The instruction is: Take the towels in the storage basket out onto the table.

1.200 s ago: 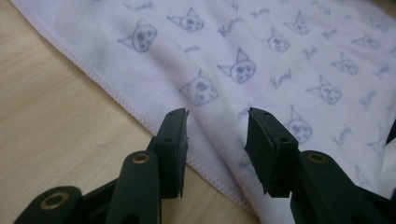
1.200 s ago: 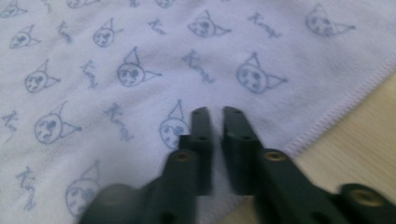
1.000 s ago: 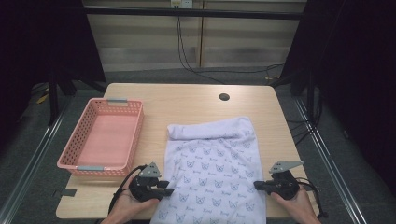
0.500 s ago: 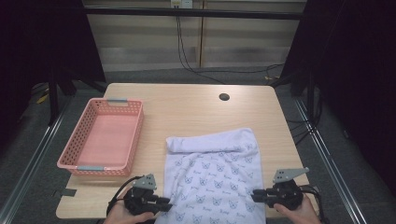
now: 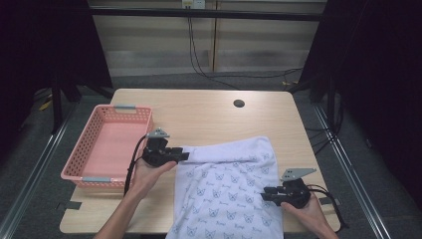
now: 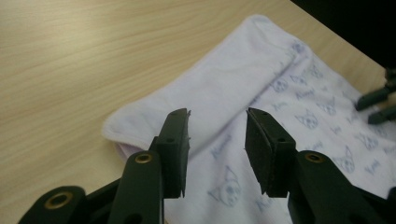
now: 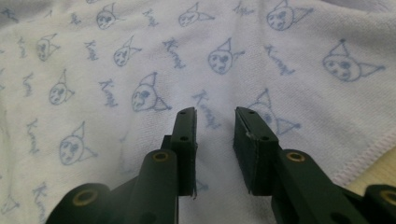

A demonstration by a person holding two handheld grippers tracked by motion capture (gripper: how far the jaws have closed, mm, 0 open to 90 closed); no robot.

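A white towel (image 5: 226,191) printed with blue cat faces lies on the wooden table (image 5: 209,119), its far edge folded over and its near end hanging past the table's front. My left gripper (image 5: 183,156) hovers at the towel's far left corner. Its jaws (image 6: 217,121) have just been opening, and the gap between them is empty above the folded edge (image 6: 243,88). My right gripper (image 5: 266,193) sits at the towel's right side. Its jaws (image 7: 214,116) have also just been opening and stand apart over the printed cloth (image 7: 140,56), gripping nothing. The left gripper view also catches the right gripper (image 6: 378,105) at its far right.
An empty pink basket (image 5: 109,149) stands at the table's left, just beside my left hand. A dark round hole (image 5: 239,103) is set in the tabletop near the far edge. Bare wood lies beyond the towel.
My left gripper has moved away from the table's front edge up to the towel's far left corner. The towel slid toward the front edge. The right gripper's jaws have parted.
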